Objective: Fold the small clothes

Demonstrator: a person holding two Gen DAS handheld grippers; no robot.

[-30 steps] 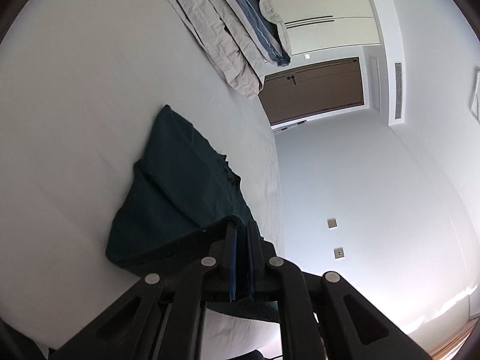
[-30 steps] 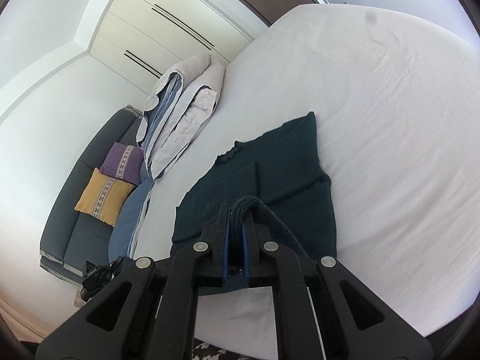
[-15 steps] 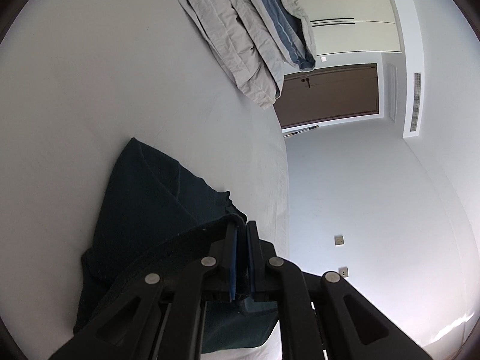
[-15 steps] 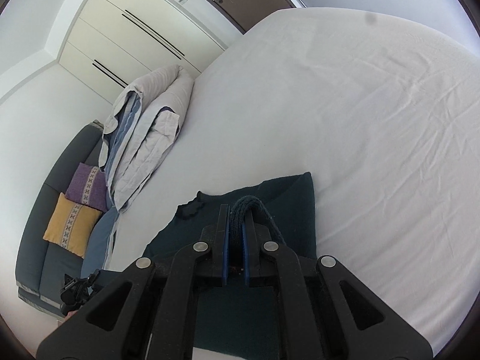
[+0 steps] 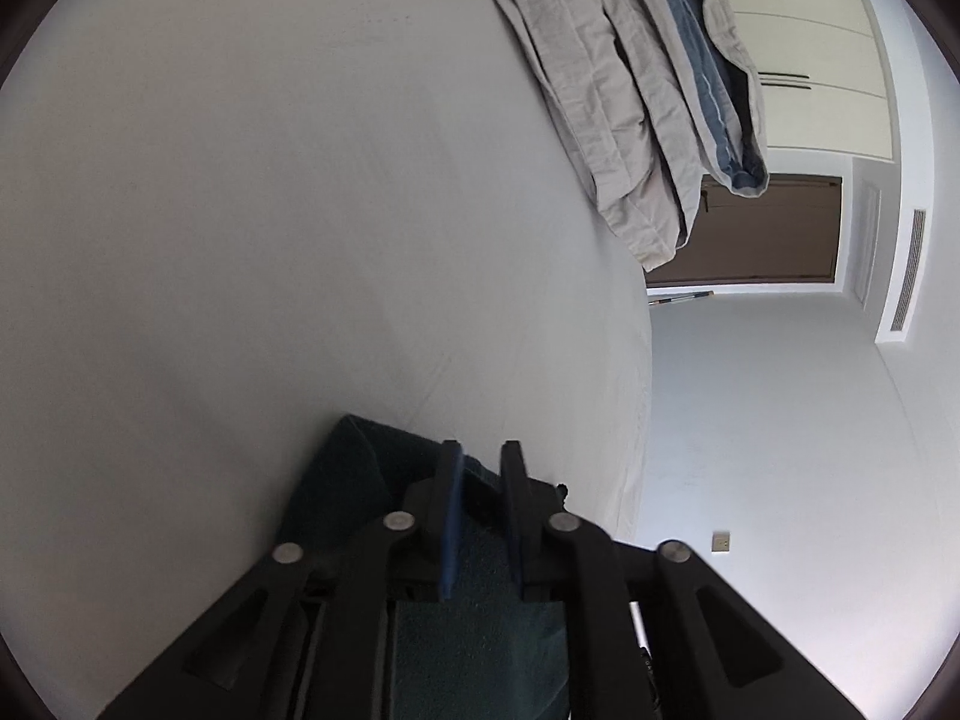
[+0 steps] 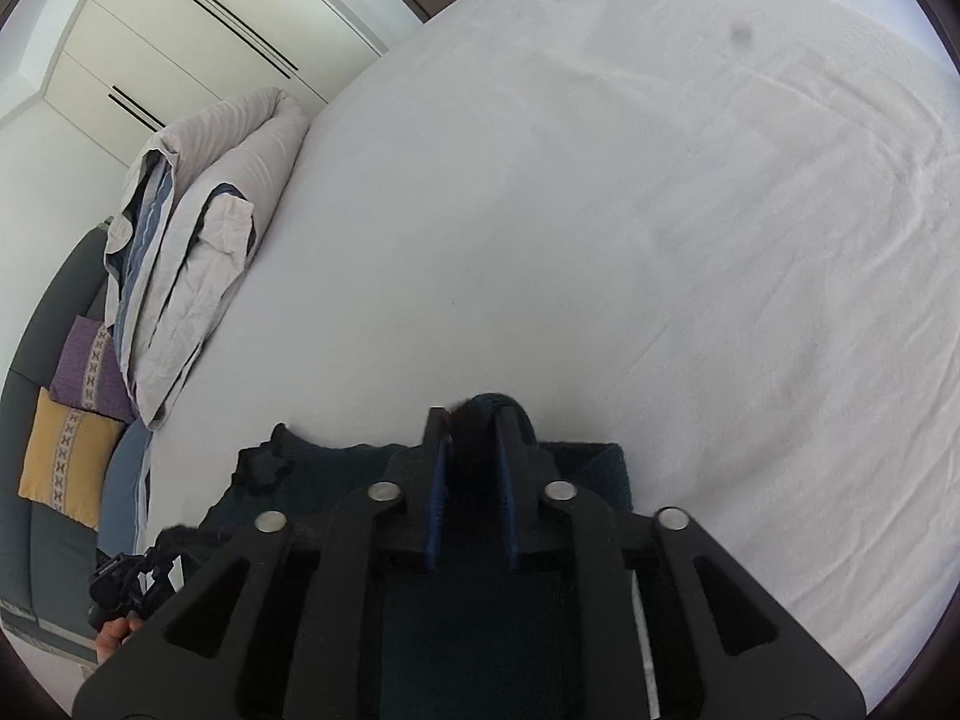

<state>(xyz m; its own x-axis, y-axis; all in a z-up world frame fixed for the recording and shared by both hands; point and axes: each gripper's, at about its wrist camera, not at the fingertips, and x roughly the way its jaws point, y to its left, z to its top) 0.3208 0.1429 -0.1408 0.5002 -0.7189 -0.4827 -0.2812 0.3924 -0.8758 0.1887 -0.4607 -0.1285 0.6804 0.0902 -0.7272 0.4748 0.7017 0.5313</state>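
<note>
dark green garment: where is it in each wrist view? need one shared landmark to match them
Left wrist: dark green garment at bottom centre, on the white bed, around and under the tool's fingers.
Right wrist: same garment at bottom centre-left, behind the fingers.
Shared landmark: folded grey-and-blue duvet, top right in left view, far left in right view.

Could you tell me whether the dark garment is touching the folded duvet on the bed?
Apart. The right wrist view shows bare white sheet between the garment and the duvet.
</note>
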